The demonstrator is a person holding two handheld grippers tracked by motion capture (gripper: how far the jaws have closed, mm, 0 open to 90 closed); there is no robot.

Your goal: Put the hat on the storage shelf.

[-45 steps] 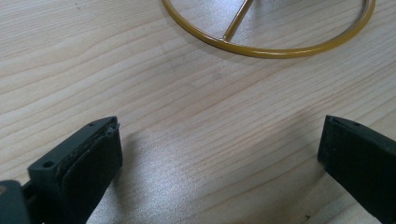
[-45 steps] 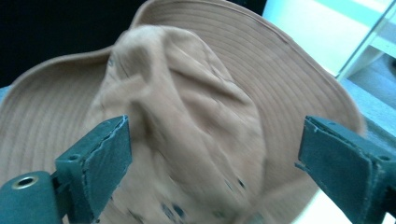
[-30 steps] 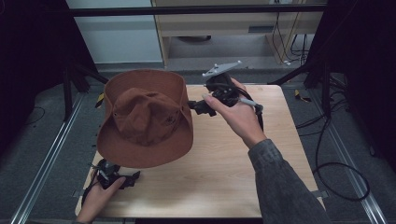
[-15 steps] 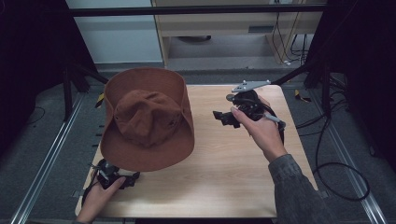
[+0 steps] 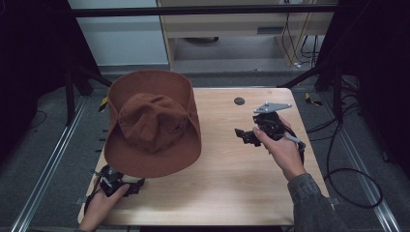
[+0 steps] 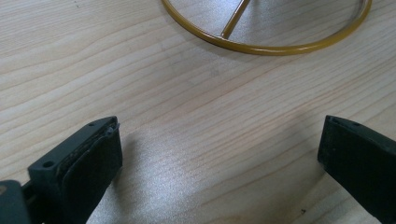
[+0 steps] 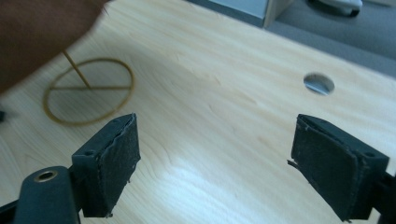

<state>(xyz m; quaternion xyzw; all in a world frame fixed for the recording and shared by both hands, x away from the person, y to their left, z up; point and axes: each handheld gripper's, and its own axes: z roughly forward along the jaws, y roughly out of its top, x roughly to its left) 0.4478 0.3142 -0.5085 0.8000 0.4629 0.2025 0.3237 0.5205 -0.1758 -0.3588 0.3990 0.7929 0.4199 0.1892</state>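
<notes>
Pale wood grain runs across the light wooden desk, which stands in a dim room with black frames at both sides and grey floor around it. No brand, label or writing can be read on anything. One brown wide-brimmed fabric hat sits over the desk's left half, raised on one thin yellow wire stand with a round ring base; the ring lies flat on the wood and a slanted rod rises from it under the brim. One small round hole is cut in the desk top near the far edge.

Two grippers are in hand. The left gripper sits low at the near left corner of the desk, just under the hat's front brim, its jaws spread wide with bare wood between them and the ring just ahead. The right gripper is held above the right half of the desk, well apart from the hat, jaws spread wide and holding nothing, a grey three-cornered plate on top.

A second ago the right gripper was close against the hat's right brim; since then it has drawn back to the right and nearer the person, and the hat has settled level. The left gripper has stayed put.
</notes>
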